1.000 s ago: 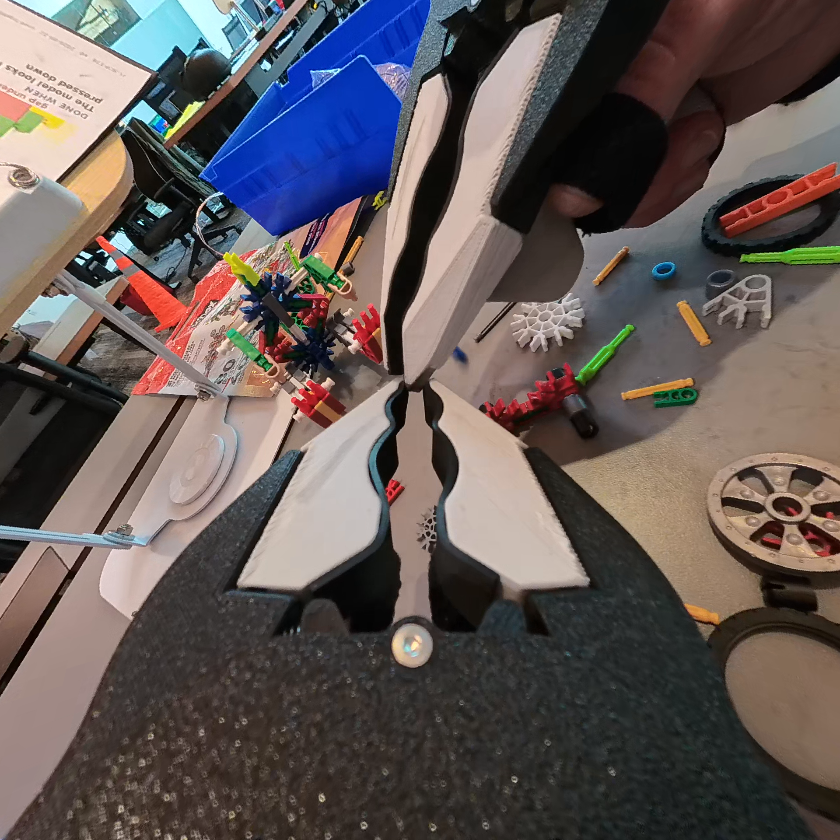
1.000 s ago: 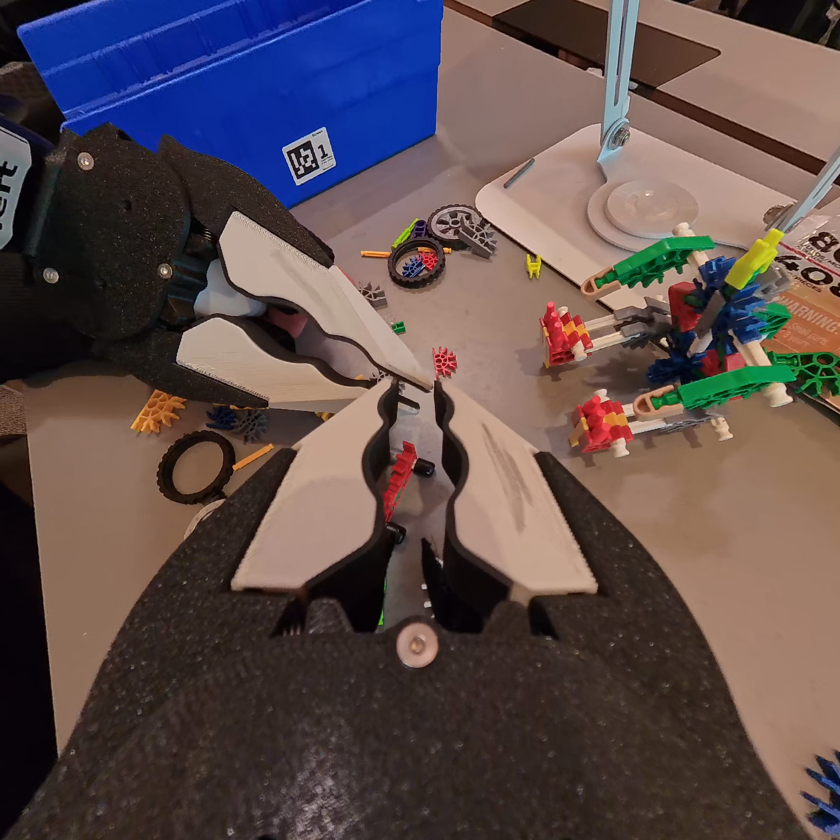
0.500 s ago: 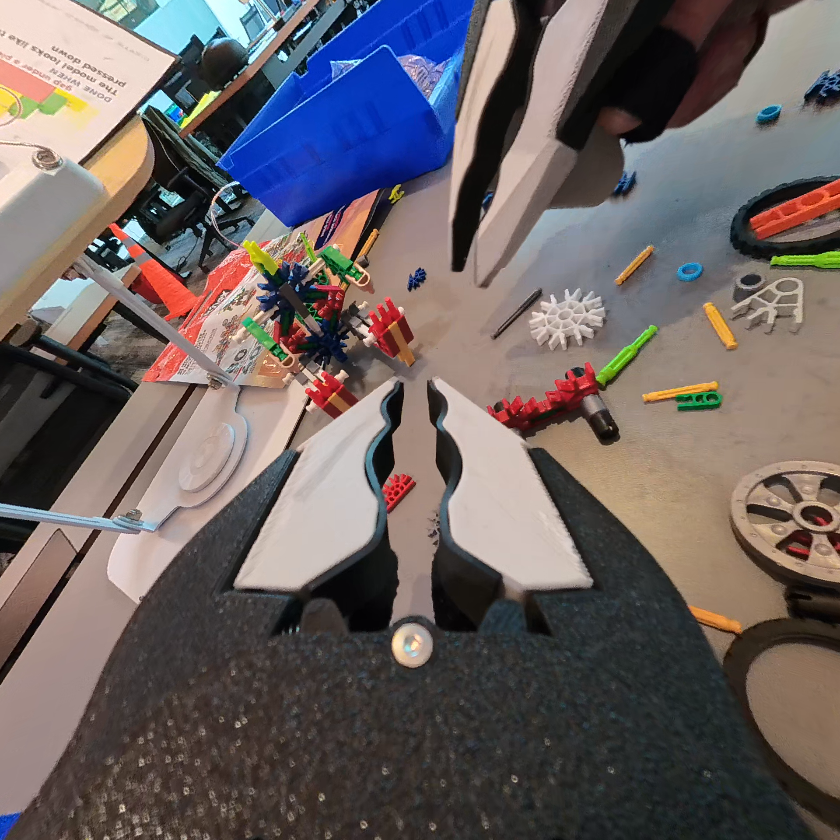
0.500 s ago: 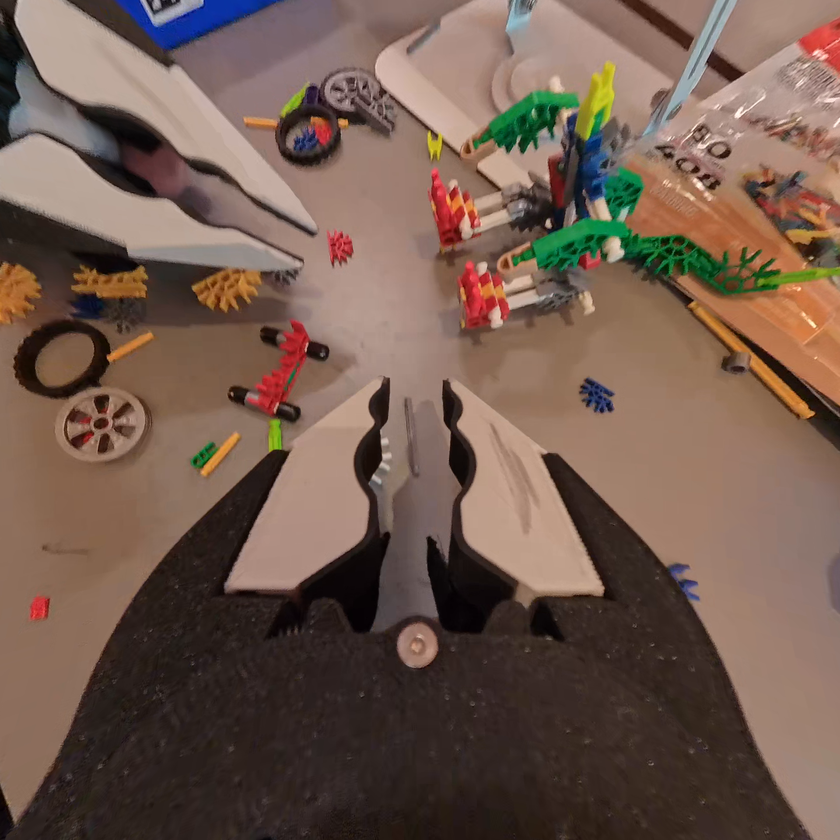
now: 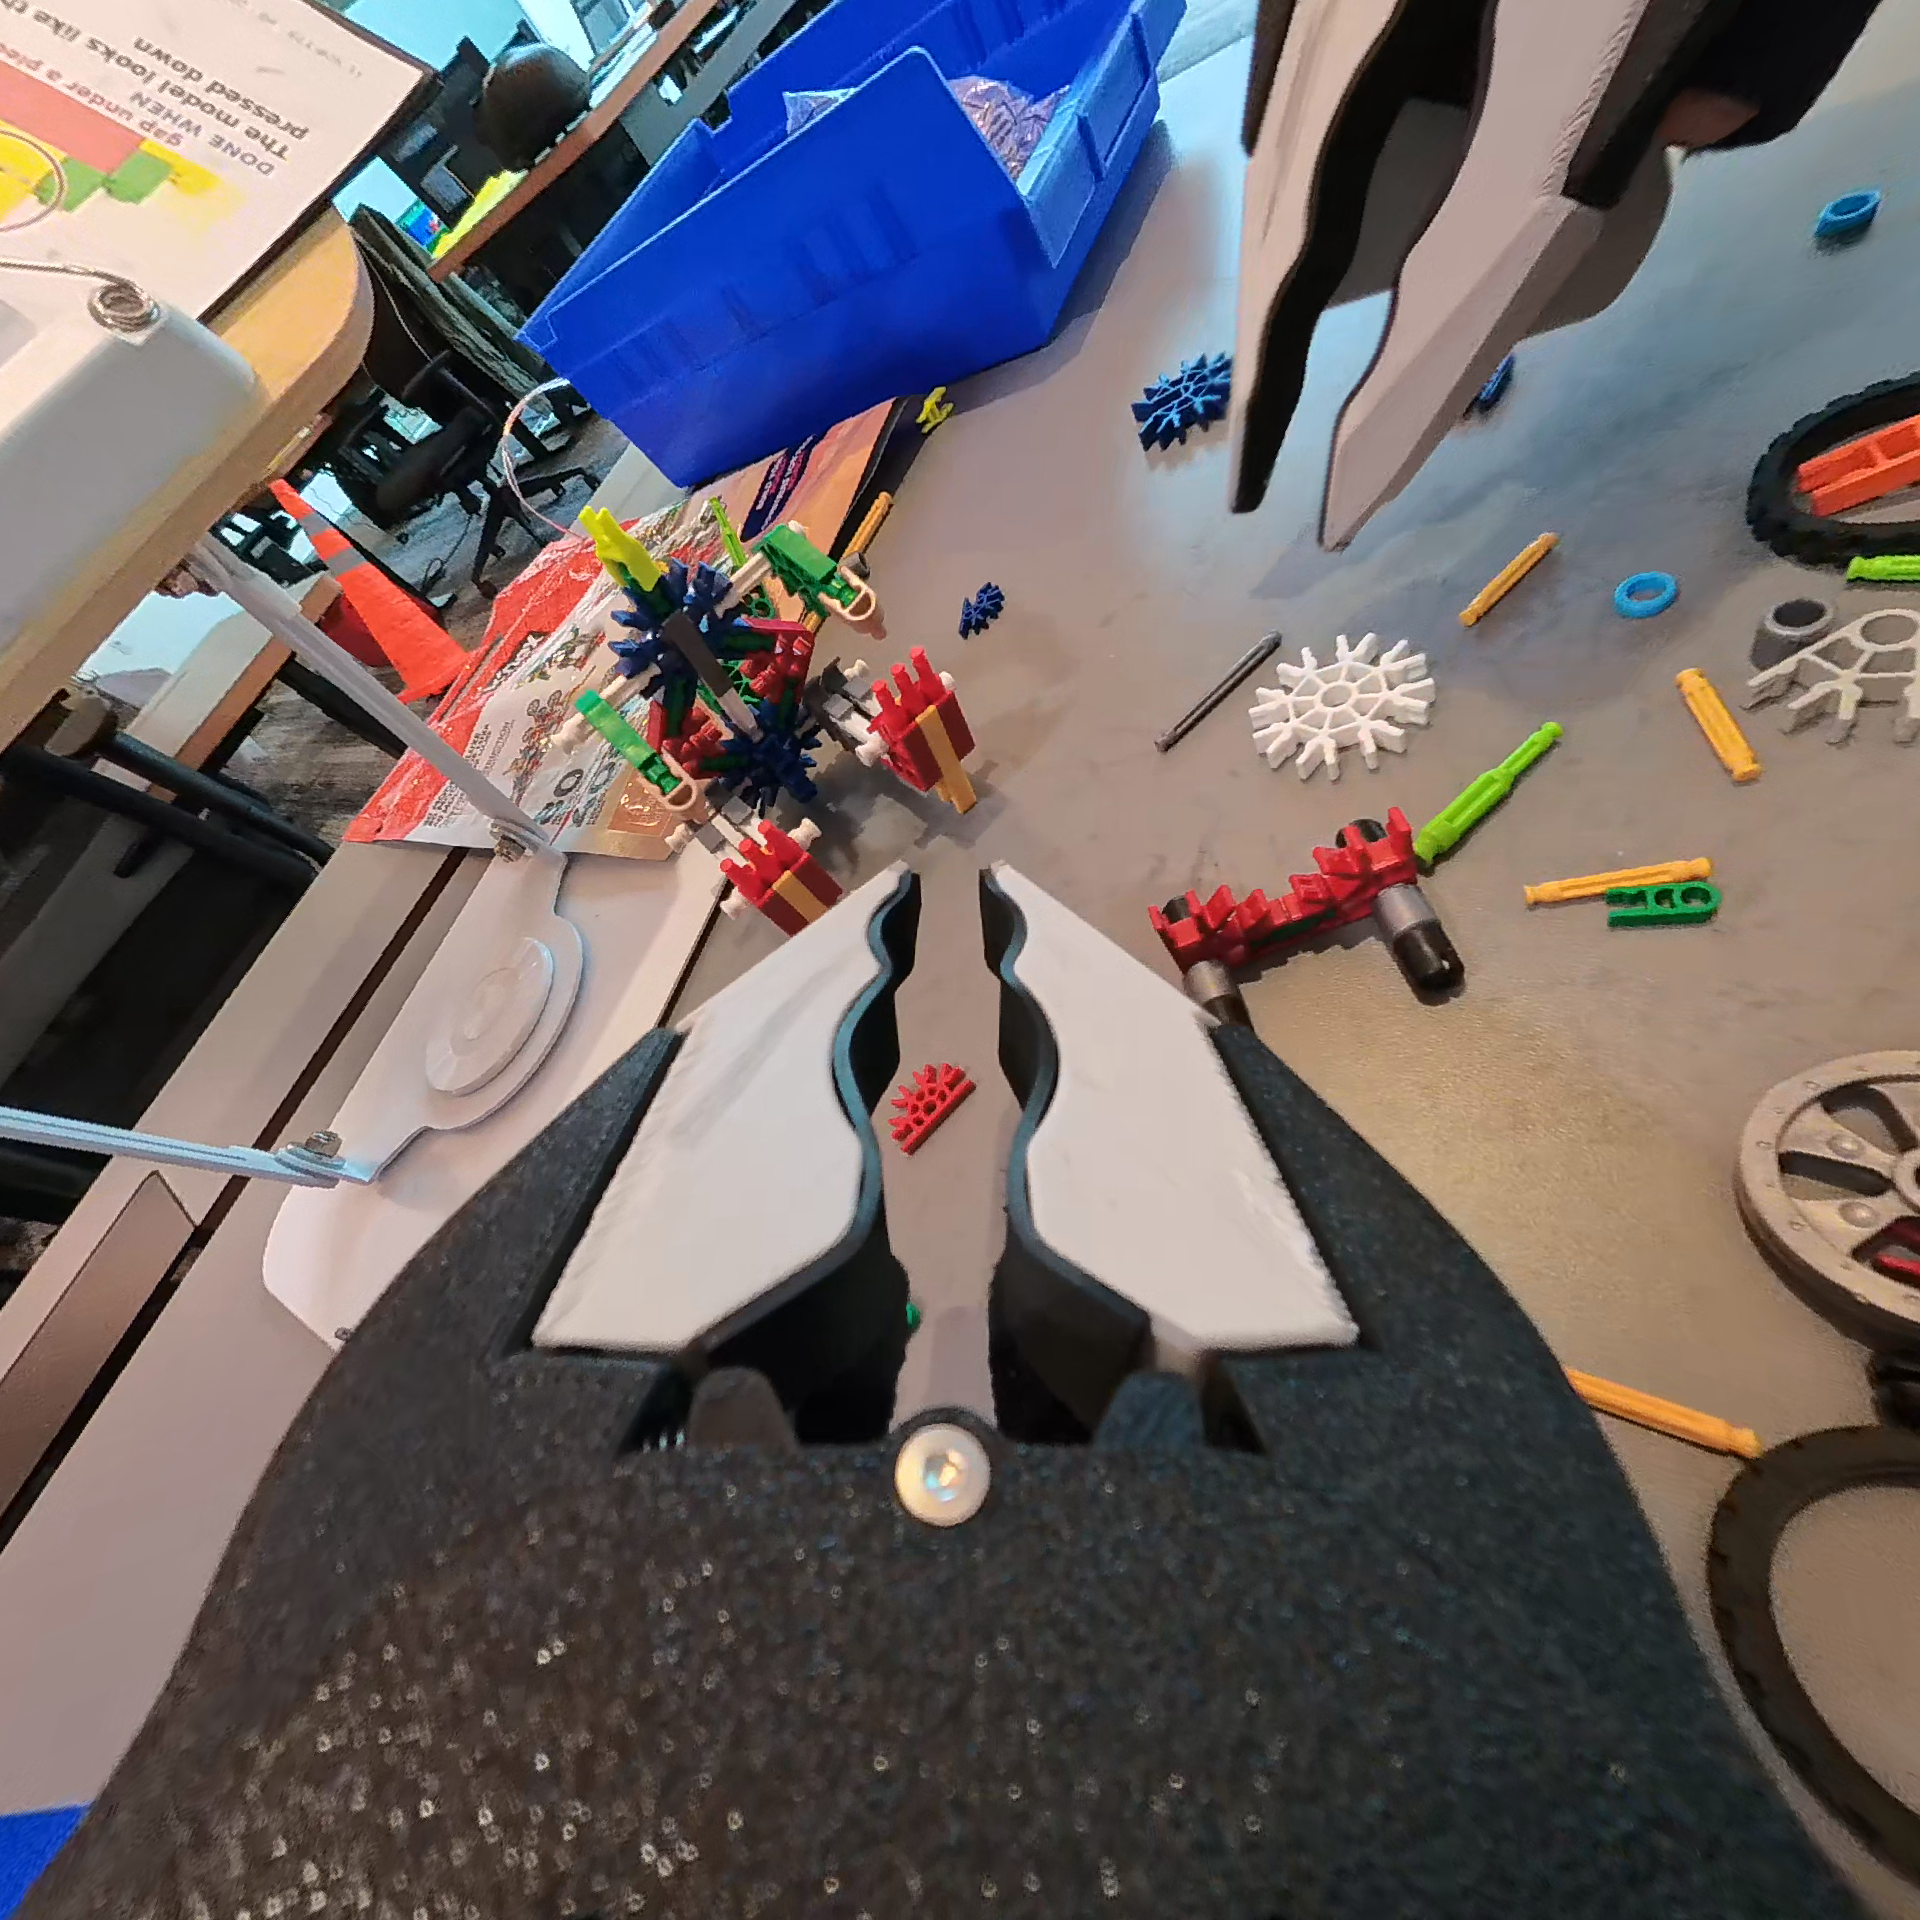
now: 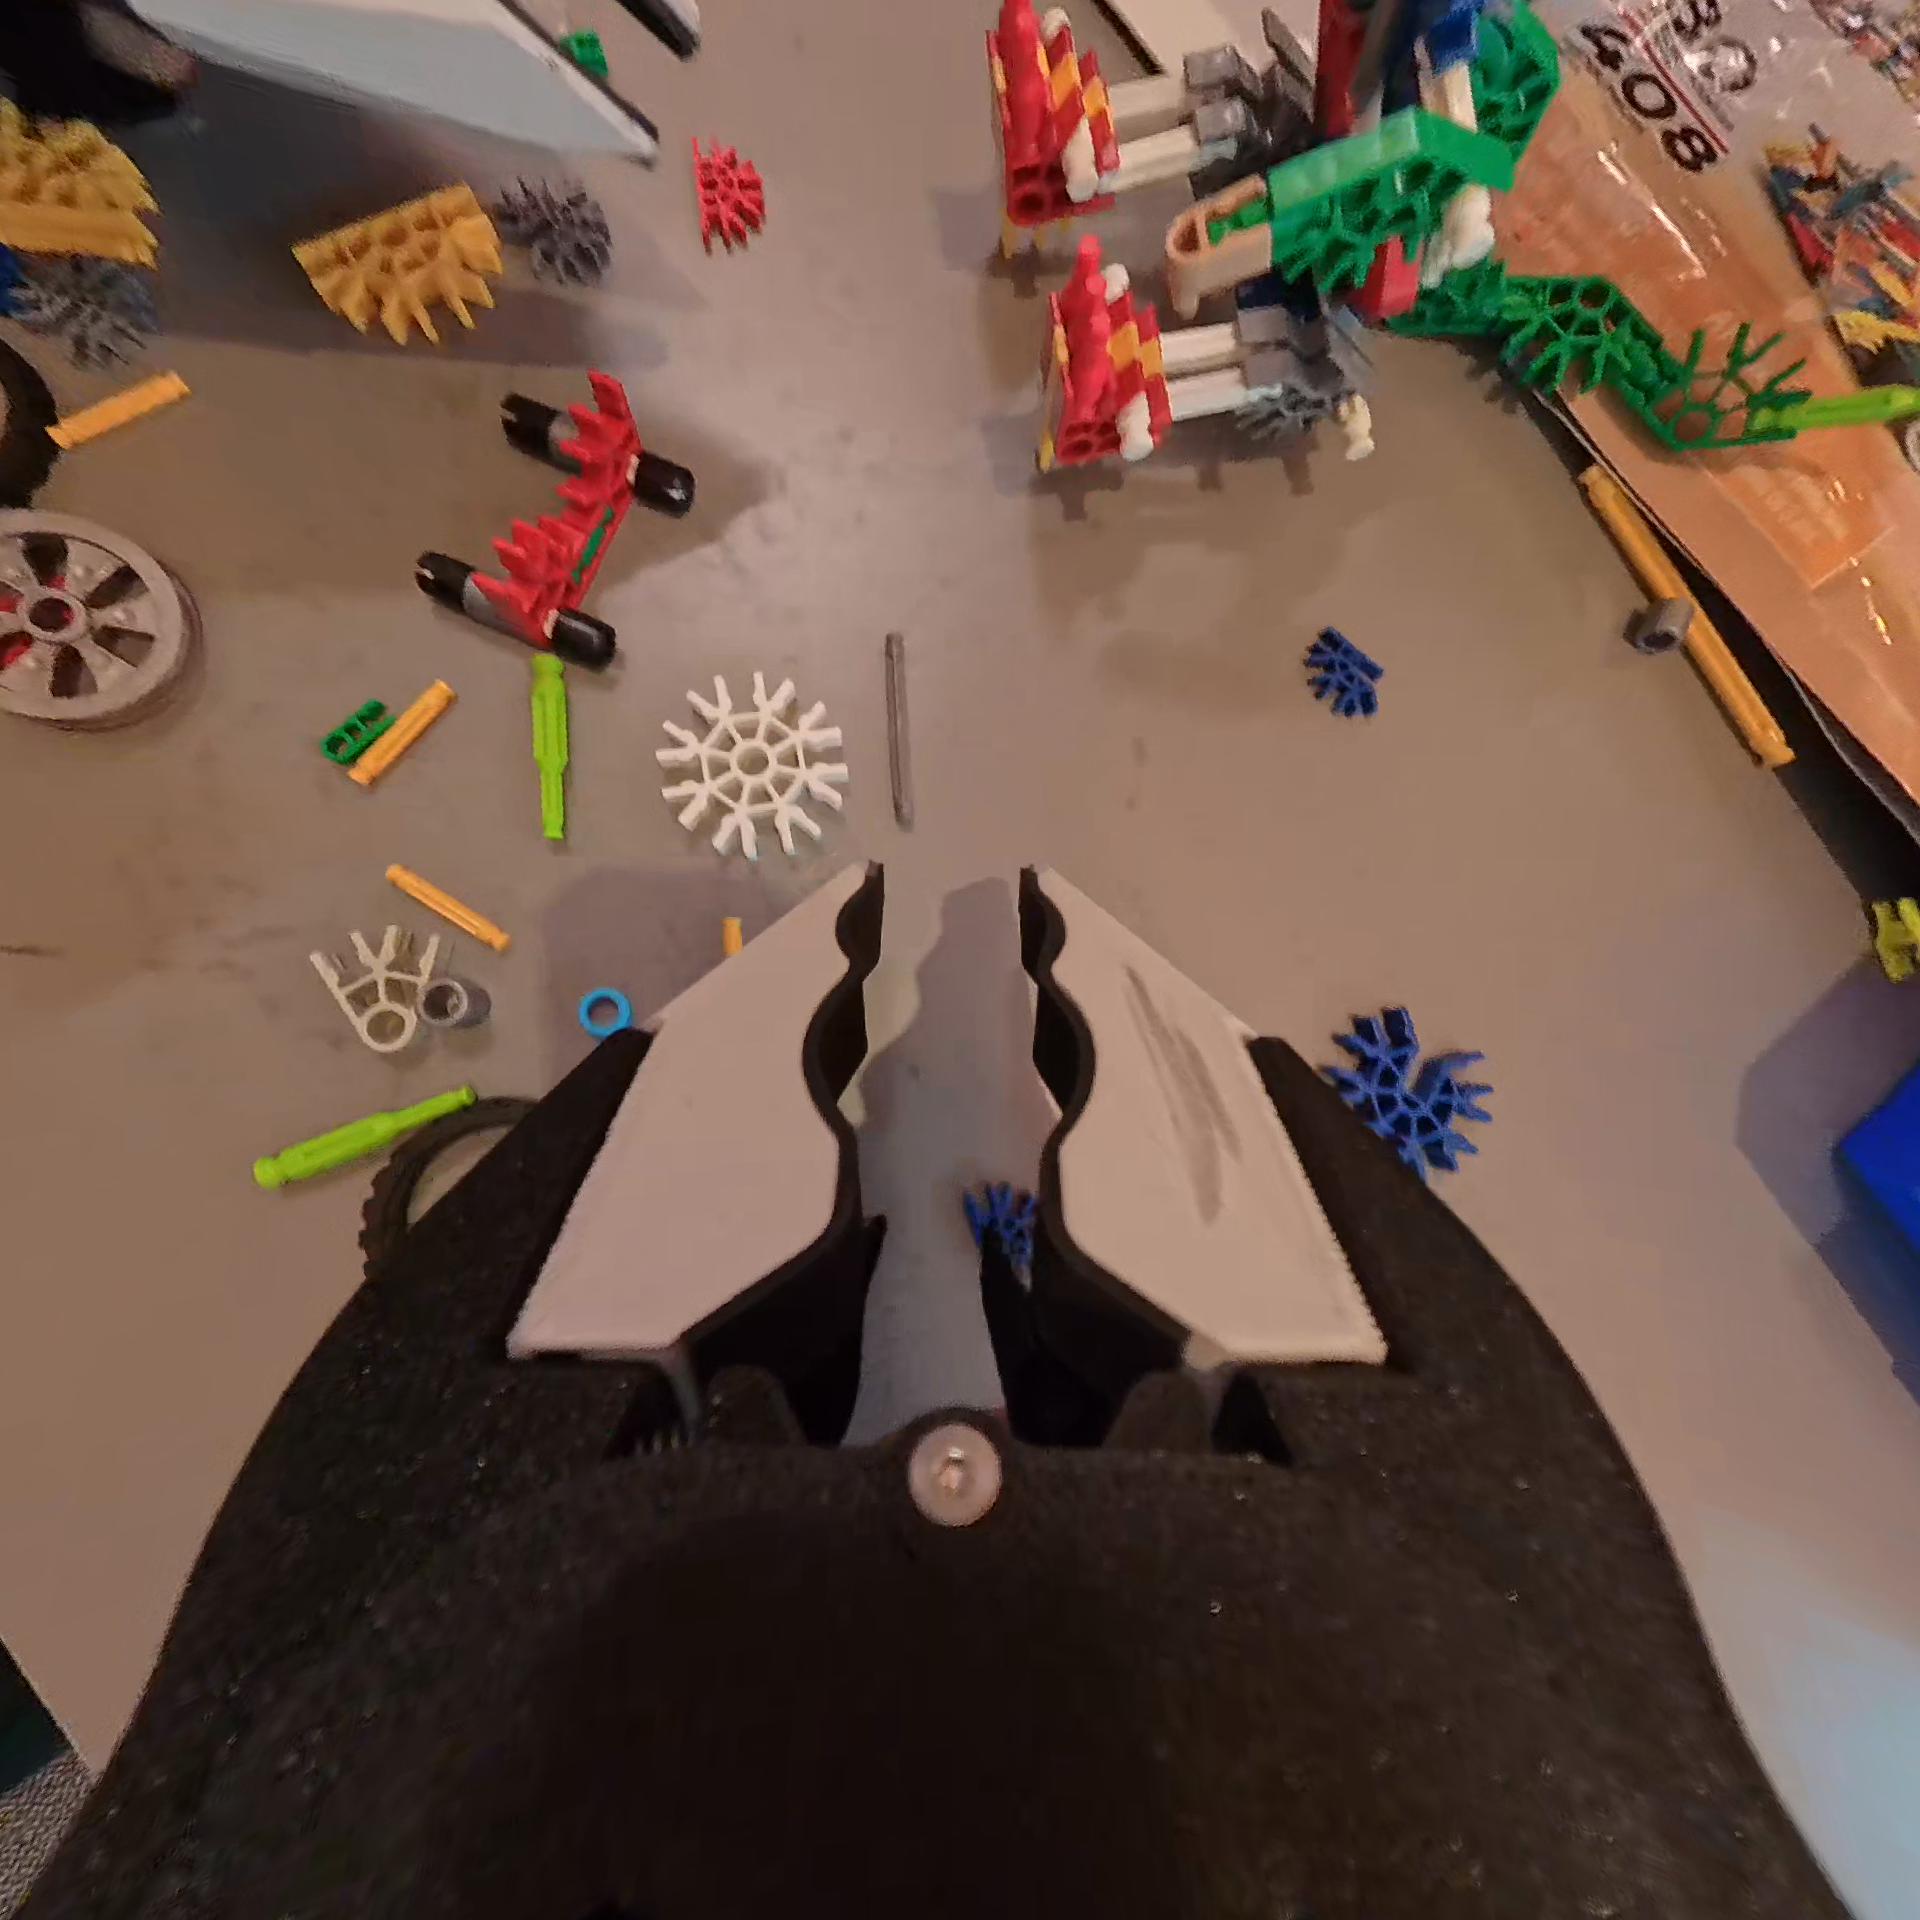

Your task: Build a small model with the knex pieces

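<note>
My left gripper (image 5: 948,888) hovers low over the grey table, its jaws a narrow gap apart and empty. A small red connector (image 5: 930,1107) lies on the table under it. A colourful rod-and-connector model (image 5: 727,707) stands just ahead to the left. A red assembly with black end caps (image 5: 1299,914) lies to its right. My right gripper (image 6: 951,878) is open and empty, high above a white snowflake connector (image 6: 751,764) and a thin grey rod (image 6: 899,727). It also shows at the top of the left wrist view (image 5: 1294,520).
A blue bin (image 5: 831,260) stands at the back, and a printed parts bag (image 6: 1714,364) lies beside the model (image 6: 1351,208). A white stand base (image 5: 468,1039) sits at the left table edge. Grey wheel (image 5: 1839,1174), black tyre (image 5: 1766,1662), blue connectors (image 6: 1413,1091) and yellow rods are scattered about. The white snowflake connector (image 6: 751,764) lies some 4 centimeters from my right tips, 10 centimeters from my left tips. Seen from the left wrist view (image 5: 1338,695) as well. About 4 centimeters separates my right fingertips from the thin grey rod (image 6: 899,727). It is also in sight in the left wrist view (image 5: 1219,693).
The two grippers' tips were together a second ago. My right gripper has pulled up and back and opened wider. My left gripper's jaws have parted slightly.
</note>
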`<state>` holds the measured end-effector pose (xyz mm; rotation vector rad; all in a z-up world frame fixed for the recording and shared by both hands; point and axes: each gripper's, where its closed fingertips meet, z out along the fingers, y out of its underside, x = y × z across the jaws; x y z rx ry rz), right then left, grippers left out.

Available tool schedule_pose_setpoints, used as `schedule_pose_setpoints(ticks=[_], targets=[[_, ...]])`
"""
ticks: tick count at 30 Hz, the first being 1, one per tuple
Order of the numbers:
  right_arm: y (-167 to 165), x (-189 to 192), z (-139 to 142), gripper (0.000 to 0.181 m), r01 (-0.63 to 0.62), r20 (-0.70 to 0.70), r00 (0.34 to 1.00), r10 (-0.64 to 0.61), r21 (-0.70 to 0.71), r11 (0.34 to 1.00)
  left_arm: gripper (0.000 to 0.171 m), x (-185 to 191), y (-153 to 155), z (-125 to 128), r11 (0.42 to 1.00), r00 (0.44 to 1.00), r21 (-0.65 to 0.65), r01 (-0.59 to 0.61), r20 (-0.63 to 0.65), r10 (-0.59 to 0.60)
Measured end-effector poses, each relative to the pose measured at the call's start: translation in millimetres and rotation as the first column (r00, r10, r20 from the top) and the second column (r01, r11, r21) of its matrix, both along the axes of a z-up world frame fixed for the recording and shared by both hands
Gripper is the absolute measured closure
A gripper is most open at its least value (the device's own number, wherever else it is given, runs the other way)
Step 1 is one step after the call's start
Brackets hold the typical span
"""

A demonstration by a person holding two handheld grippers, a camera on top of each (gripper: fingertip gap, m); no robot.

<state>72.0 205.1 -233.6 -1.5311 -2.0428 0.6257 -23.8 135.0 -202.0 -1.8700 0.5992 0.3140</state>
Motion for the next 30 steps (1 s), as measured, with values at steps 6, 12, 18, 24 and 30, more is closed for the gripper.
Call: schedule_pose_setpoints(ticks=[6,12,18,24,30], targets=[[16,28,2,0.155,0.063,0.023,0.998,-0.064,0.039,0.997,0.162,-3,0,2,1.000,1.000,0.005,-0.012,0.005,0.012],[25,46,2,0.155,0.080,0.057,0.995,-0.085,0.080,0.994,0.162,-3,1,0,1.000,1.000,0.001,-0.014,0.000,0.014],[14,49,4,0.155,0.059,0.023,0.998,-0.060,0.040,0.997,0.162,-4,1,-2,1.000,1.000,-0.007,-0.016,0.010,0.016],[-4,15,4,0.152,-0.030,0.001,1.000,0.030,0.056,0.998,0.154,-8,1,3,1.000,0.994,0.005,-0.028,0.108,0.027],[-10,-5,4,0.140,-0.065,0.006,0.998,0.065,0.061,0.996,0.137,-21,0,14,0.998,0.966,0.028,-0.062,0.255,0.053]])
